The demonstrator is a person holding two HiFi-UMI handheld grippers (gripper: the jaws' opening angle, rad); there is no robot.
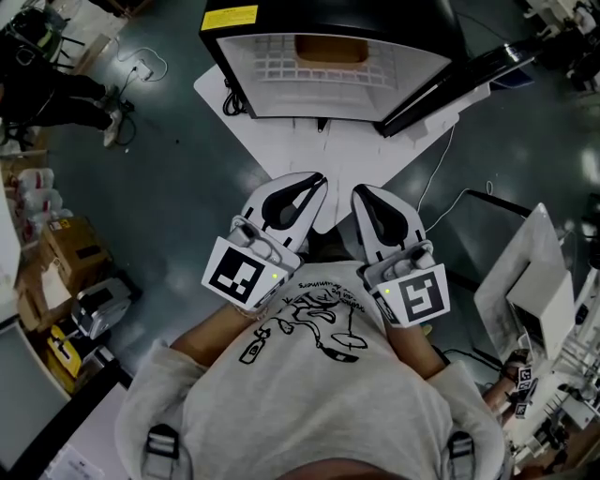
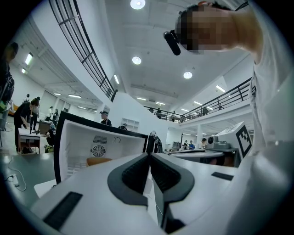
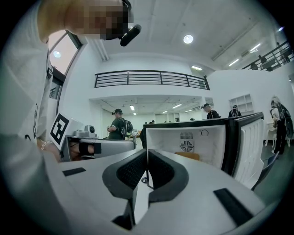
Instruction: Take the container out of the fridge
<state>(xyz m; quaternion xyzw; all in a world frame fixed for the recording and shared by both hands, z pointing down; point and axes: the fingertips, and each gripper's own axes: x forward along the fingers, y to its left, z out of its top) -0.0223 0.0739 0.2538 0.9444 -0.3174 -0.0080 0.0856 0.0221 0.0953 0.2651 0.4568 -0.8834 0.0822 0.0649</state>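
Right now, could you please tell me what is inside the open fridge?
Inside the fridge, an orange container sits on a white wire shelf, fan grille behind. Anything under the shelf is hidden.

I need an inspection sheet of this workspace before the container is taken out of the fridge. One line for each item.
Surface: white angular platform carries the fridge and stands on the dark floor.
Job's things: small black fridge with its door open; flat brown container inside, on the white wire shelf.
Clutter: nothing seen on the platform.
Grippers: left gripper and right gripper are both shut and empty, short of the fridge.
Cables: black cable beside the fridge; white cable off the platform's right side.
Surroundings: cardboard boxes at left; a person at upper left.
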